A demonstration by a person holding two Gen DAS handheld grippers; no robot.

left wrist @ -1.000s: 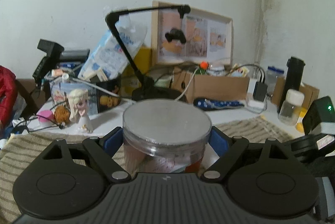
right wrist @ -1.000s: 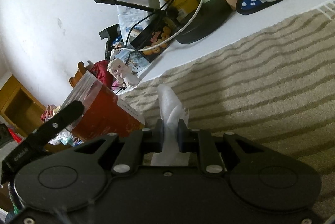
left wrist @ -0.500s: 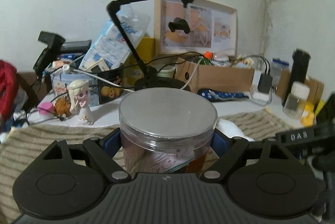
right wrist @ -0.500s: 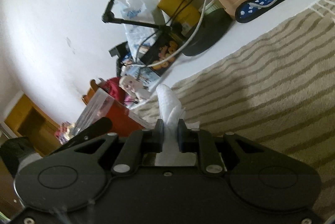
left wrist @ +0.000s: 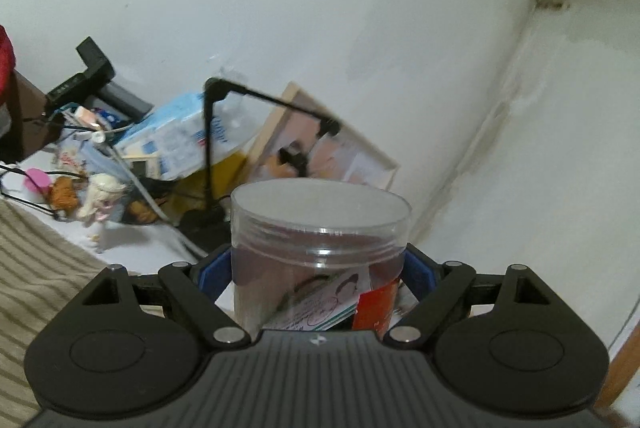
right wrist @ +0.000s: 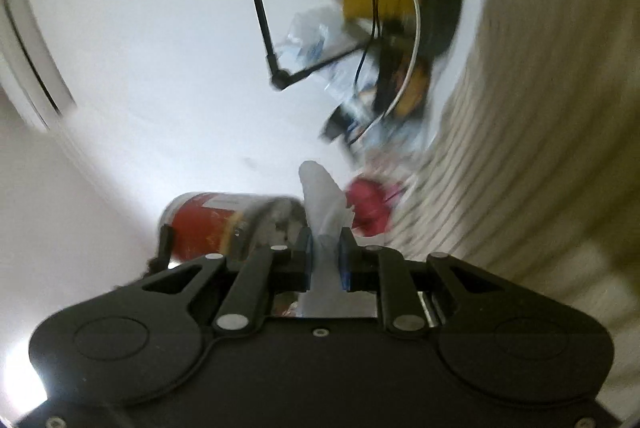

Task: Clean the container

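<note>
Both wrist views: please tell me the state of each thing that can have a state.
Left gripper: shut on the container.
Container: clear, held off the table; lid cannot be told.
Right gripper: shut on the tissue.
Tissue: twisted, sticking out past the fingers.
Doll: standing, tilted in view.

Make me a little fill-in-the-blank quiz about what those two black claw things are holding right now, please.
1. The left gripper is closed around a clear plastic ____ with a red label.
2. The right gripper pinches a white ____ between its blue pads.
3. The lid on the held item is ____, not off.
4. Beside the striped cloth stands a small blonde ____.

Missing words: container; tissue; on; doll
</note>
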